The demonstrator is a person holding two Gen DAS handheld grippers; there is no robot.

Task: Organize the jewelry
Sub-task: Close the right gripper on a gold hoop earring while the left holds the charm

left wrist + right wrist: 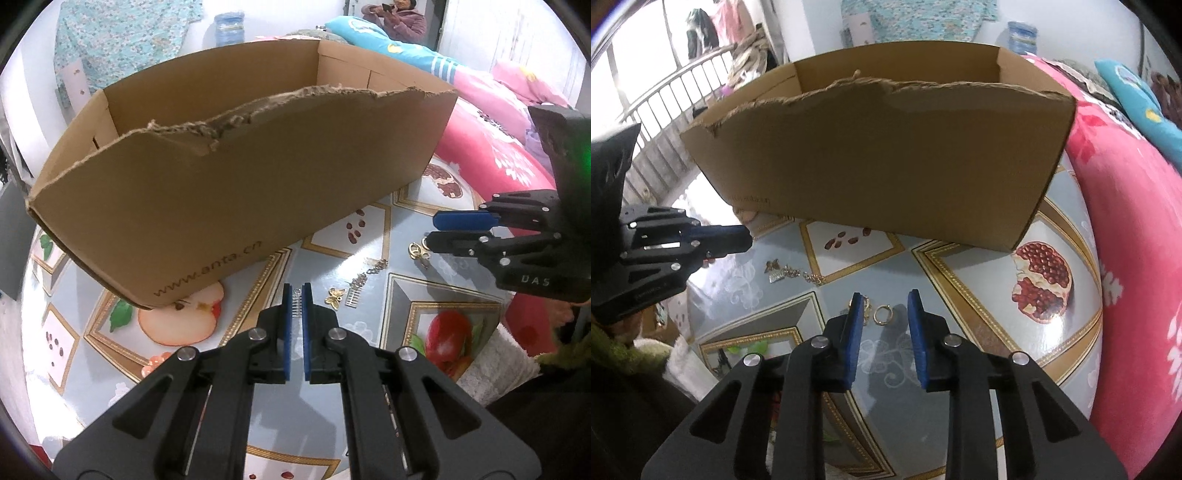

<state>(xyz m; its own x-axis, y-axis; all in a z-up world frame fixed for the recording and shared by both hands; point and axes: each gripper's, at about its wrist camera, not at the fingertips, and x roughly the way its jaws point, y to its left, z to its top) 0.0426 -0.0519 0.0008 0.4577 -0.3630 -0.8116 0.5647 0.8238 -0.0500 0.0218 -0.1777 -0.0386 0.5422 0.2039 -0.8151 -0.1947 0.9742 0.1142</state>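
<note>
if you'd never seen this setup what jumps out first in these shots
The big cardboard box with a ragged torn front rim fills the back of the fruit-print table. In front of it lie small jewelry pieces: a gold butterfly charm by the left gripper, which is shut on a small silver comb-like piece, and a gold ring lying between the open fingers of the right gripper.
</note>
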